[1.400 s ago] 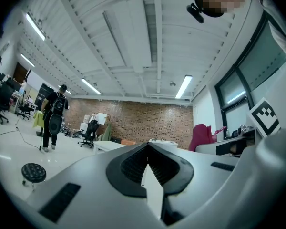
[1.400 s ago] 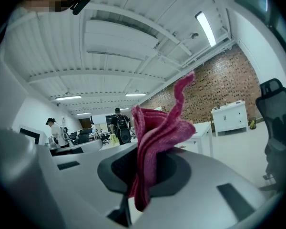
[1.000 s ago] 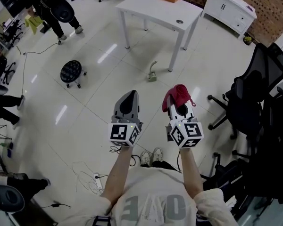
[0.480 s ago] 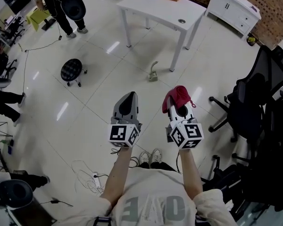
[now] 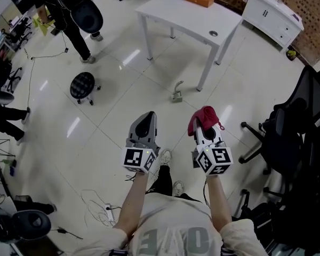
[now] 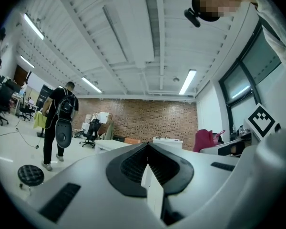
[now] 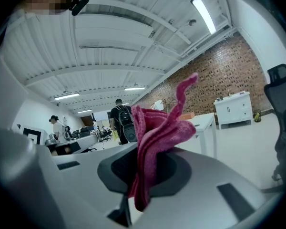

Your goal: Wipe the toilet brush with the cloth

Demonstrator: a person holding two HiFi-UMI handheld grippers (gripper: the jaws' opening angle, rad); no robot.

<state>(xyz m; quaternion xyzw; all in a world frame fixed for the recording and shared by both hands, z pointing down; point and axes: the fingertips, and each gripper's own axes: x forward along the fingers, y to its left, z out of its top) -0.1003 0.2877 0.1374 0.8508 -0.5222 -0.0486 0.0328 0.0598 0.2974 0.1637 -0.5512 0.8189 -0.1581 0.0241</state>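
While the right tongs (image 5: 205,126) are clenched on the pink cloth (image 5: 204,116), which bunches limply above them, the left tongs (image 5: 147,117) are closed on nothing. The toilet brush (image 5: 176,93) seems to be the small upright thing on the floor (image 5: 112,116) beside the white desk (image 5: 192,20), well ahead of both. It is probably light and tippy; pinch its stiff handle high and let the soft cloth wrap round it

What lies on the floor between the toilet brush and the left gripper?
Nothing: the head view shows only bare floor tiles between the toilet brush and the left gripper.
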